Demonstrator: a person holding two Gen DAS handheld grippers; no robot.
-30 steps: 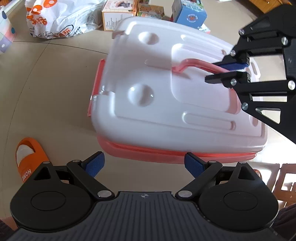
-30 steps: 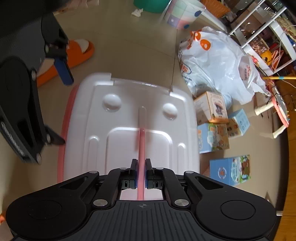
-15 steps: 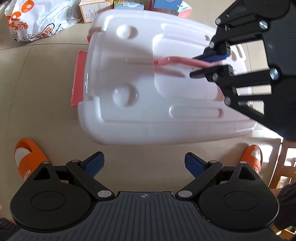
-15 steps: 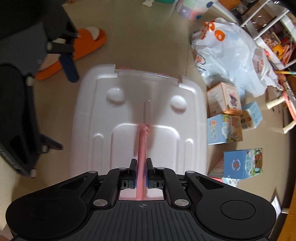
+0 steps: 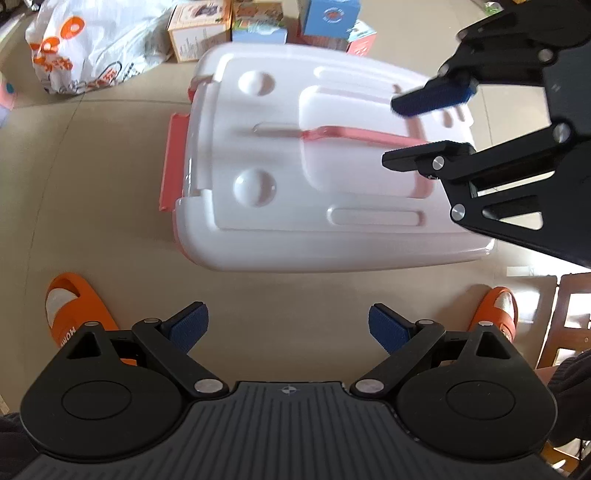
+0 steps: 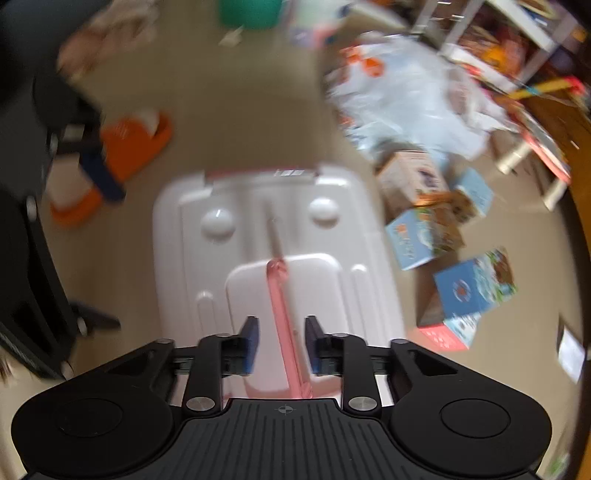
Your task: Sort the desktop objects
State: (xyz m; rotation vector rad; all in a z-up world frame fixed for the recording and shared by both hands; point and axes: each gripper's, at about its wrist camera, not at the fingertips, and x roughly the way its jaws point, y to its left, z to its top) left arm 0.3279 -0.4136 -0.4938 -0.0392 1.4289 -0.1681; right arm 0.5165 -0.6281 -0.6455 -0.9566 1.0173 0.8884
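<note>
A white storage box with a pink base stands on the tan floor, lid closed. Its pink carry handle lies along the lid's middle. My right gripper hovers over the handle's end with its jaws opening; the handle runs between the pads without touching them. My left gripper stands wide open and empty above bare floor, just in front of the box's near side.
Several small cartons and a white plastic bag lie beyond the box. An orange slipper sits at the left, another slipper at the right. Chair legs stand at the right edge.
My right gripper has let go of the pink handle and its jaws have spread apart. The box has come to rest on the floor. The left gripper stays wide open.
</note>
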